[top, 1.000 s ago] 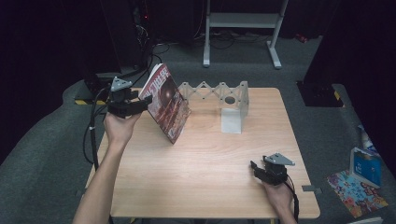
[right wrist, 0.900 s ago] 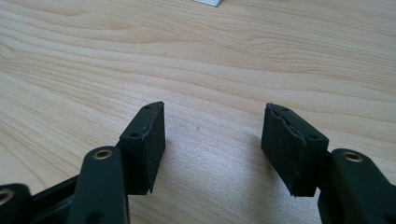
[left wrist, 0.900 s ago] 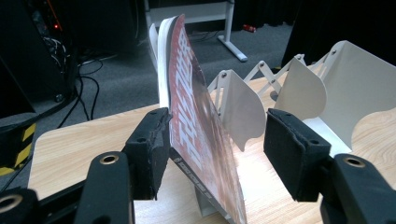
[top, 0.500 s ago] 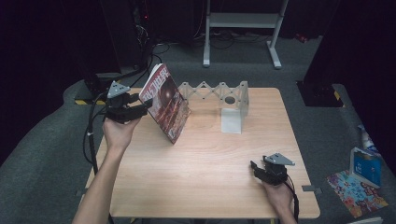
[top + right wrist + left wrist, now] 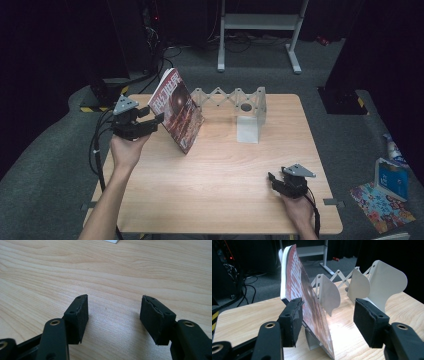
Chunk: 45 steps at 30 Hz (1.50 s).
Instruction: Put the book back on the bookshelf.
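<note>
With left gripper (image 5: pixel 327 322) jaws wide open around the tilted book (image 5: pixel 176 110) propped near the white rack (image 5: pixel 240 102) on the worktop (image 5: pixel 215 195), we judge closing comes next; right gripper (image 5: pixel 280 184) rests open, empty.

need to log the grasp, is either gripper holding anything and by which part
Nothing is held. The left gripper stands open beside the leaning book; the right gripper is open over bare table.
</note>
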### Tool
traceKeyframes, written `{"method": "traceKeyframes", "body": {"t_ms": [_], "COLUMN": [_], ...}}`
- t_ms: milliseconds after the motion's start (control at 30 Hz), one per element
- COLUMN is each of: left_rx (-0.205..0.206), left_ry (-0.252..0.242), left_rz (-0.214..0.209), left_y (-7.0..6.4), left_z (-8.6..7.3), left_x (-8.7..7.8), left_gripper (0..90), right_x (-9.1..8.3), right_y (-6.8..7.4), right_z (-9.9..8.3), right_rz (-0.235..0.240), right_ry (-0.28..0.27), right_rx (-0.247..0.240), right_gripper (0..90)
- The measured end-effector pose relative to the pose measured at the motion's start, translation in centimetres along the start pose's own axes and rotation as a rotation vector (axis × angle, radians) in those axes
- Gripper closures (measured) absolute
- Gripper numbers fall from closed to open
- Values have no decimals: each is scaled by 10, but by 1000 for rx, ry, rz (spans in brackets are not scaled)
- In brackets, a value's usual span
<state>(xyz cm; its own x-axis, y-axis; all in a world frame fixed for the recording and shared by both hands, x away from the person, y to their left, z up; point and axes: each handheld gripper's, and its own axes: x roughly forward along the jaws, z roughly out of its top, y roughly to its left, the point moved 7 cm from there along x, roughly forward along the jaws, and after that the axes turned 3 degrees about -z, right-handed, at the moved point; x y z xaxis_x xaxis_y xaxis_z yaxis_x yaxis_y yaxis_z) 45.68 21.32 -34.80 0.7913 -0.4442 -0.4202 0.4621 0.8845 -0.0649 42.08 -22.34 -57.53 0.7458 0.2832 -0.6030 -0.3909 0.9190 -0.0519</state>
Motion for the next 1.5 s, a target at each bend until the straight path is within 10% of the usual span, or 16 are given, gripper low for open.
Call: {"method": "traceKeyframes", "body": {"t_ms": [1500], "left_rx": [-97], "left_ry": [-23], "left_rz": [-92], "left_y": [-4], "left_z": [-49], "left_x": [-13], "left_gripper": [391], "right_x": [0], "right_y": [0], "right_z": [0], "right_rz": [1], "right_ry": [0], "right_rx": [4], "right_gripper": [396]}}
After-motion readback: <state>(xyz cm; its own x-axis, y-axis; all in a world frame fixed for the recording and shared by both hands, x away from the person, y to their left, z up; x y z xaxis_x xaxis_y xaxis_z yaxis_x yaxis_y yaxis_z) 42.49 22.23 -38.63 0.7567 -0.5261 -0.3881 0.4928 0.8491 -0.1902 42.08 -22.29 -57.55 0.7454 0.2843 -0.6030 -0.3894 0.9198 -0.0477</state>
